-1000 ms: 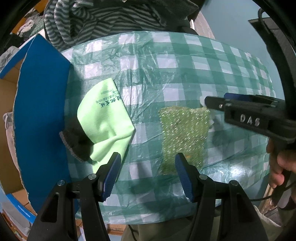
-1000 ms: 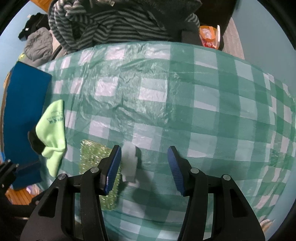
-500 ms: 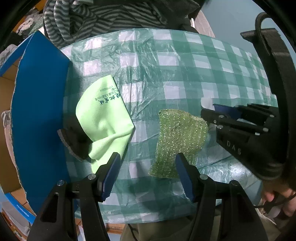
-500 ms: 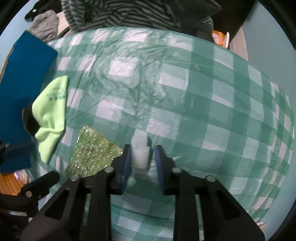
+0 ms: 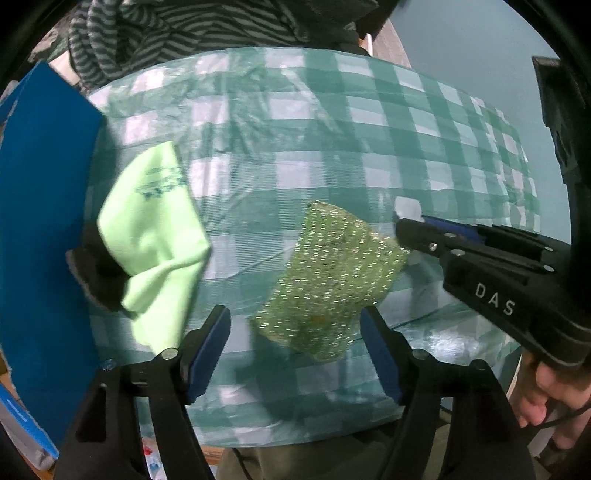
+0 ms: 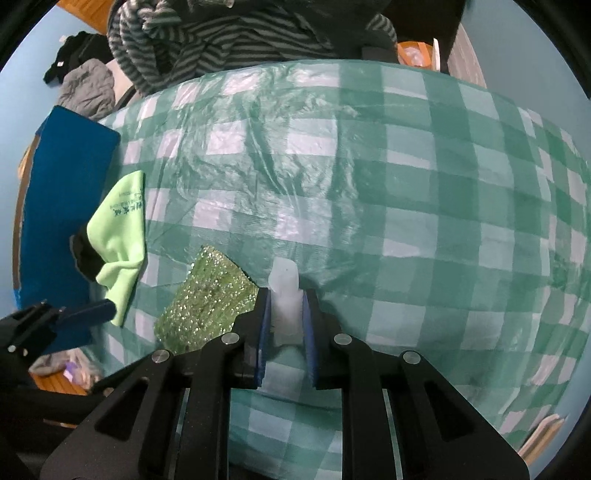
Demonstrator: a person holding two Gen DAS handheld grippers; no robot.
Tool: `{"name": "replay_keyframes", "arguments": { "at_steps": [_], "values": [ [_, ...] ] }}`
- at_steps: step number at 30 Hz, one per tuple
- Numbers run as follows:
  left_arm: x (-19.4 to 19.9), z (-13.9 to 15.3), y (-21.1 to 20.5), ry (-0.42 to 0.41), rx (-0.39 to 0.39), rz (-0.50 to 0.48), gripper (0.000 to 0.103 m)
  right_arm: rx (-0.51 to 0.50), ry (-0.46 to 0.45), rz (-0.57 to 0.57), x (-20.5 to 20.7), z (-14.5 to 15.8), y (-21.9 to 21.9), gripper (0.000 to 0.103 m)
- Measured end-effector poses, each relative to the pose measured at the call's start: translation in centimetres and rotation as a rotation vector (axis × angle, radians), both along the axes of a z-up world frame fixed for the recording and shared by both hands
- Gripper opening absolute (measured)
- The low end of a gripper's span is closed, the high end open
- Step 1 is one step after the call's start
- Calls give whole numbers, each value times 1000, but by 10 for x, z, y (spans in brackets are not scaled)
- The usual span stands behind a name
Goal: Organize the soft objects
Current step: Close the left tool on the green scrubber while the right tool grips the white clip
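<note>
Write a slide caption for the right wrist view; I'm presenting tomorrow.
Right gripper shut on the white tag of a glittery green scrubber, on a checked tablecloth.

Green-white checked tablecloth (image 6: 406, 192), glittery green sponge (image 5: 332, 273)

Wide open checked tablecloth (image 6: 424, 206) across the right and far side — the near left is crowded, with the glittery green pad (image 6: 207, 299), the lime cloth (image 6: 120, 236) and the blue board (image 6: 66, 206) lined up, and striped clothing (image 6: 236, 33) heaped along the back edge.
</note>
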State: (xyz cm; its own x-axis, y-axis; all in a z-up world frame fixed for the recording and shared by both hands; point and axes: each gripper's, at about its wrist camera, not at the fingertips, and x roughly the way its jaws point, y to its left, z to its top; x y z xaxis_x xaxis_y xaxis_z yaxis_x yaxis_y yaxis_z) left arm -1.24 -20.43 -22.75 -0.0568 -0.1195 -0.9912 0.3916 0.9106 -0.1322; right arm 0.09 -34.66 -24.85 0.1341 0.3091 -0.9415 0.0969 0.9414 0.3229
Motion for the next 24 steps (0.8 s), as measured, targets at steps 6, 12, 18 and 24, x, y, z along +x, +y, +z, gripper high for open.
{"name": "replay_keyframes", "arguments": {
  "at_steps": [6,12,18,24],
  "values": [
    [-8,-22,-24,-8,73,-54,78,16,7,-17,-6,-3,-10,15],
    [-14,-42,-32,-14,130,-83,77,9,1,-24,-10,-3,-23,15],
    [-16,-39,-27,-48,102,-64,67,18,0,-44,-15,-4,-38,15],
    [-20,-34,-20,-71,78,-89,30,30,-5,-62,-24,-2,-49,15]
  ]
}}
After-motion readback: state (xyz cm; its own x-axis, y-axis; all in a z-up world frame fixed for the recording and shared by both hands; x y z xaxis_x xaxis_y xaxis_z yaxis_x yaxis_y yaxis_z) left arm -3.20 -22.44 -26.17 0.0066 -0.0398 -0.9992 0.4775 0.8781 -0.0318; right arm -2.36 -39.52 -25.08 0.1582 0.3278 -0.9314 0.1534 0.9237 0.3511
